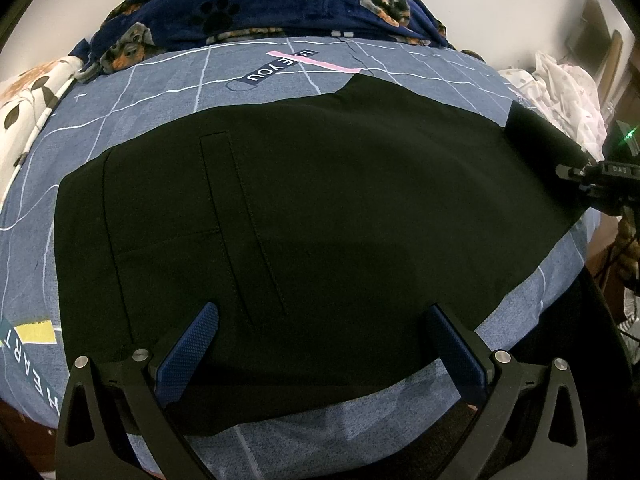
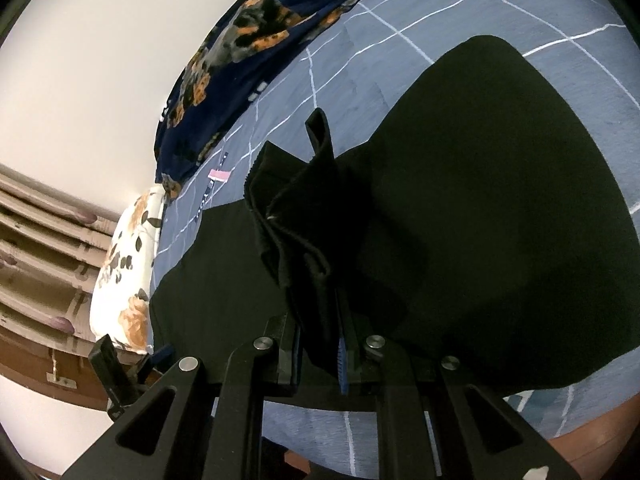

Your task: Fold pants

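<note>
Blue ribbed pads (image 1: 188, 356) of the left tongs (image 1: 322, 344) stand wide apart over the near edge of the black pants (image 1: 320, 200), and nothing is pinched between them; the pants hem lies across the gap, the bed sheet (image 1: 360, 408) showing just below it.

From the right wrist camera, the right tongs (image 2: 320, 354) are nearly closed and clamp a bunched fold of the same pants (image 2: 500, 220): the cloth rises in a crumpled ridge straight out of the jaws, with a belt loop (image 2: 320, 132) sticking up at its far end. In the left view these tongs (image 1: 576, 174) show at the right edge, holding that corner of the cloth just above the bed.

Most of the pants lie flat on the bed, spread across its middle. They are plain black with faint stitched seams and a long narrow pocket outline. The sheet is blue-grey with thin white grid lines and printed words. A navy blanket (image 1: 280, 4) with dog and paw prints is heaped at the far side, and a white floral pillow (image 2: 128, 264) sits at the bed's end.
</note>
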A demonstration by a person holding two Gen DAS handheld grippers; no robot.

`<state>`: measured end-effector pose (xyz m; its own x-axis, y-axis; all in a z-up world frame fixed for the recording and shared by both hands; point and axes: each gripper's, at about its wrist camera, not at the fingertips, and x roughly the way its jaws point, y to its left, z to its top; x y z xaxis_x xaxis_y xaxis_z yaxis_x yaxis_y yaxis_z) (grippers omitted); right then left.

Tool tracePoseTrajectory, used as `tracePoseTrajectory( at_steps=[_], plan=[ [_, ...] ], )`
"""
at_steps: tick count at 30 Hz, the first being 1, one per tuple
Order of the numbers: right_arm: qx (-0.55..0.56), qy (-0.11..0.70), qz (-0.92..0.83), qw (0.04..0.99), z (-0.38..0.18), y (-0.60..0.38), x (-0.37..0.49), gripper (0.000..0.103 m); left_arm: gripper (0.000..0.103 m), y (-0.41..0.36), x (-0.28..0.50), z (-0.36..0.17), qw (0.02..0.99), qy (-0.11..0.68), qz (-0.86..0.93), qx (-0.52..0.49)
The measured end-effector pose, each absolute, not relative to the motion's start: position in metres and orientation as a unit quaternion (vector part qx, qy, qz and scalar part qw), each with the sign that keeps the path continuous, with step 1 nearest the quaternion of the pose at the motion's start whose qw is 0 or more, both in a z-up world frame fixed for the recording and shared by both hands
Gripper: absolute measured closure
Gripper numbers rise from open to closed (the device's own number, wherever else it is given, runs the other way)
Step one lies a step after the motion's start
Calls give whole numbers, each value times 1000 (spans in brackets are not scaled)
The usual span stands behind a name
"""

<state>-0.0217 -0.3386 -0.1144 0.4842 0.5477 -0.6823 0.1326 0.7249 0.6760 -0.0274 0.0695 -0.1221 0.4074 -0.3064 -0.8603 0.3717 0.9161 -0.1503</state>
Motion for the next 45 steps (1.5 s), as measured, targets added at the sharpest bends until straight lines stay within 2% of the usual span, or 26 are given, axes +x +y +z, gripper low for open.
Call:
tracePoseTrajectory(
  at_steps=[45],
  plan=[
    [296, 504, 158, 796, -111, -294, -16, 90, 0, 68, -27, -122, 838, 505, -202, 33]
  ],
)
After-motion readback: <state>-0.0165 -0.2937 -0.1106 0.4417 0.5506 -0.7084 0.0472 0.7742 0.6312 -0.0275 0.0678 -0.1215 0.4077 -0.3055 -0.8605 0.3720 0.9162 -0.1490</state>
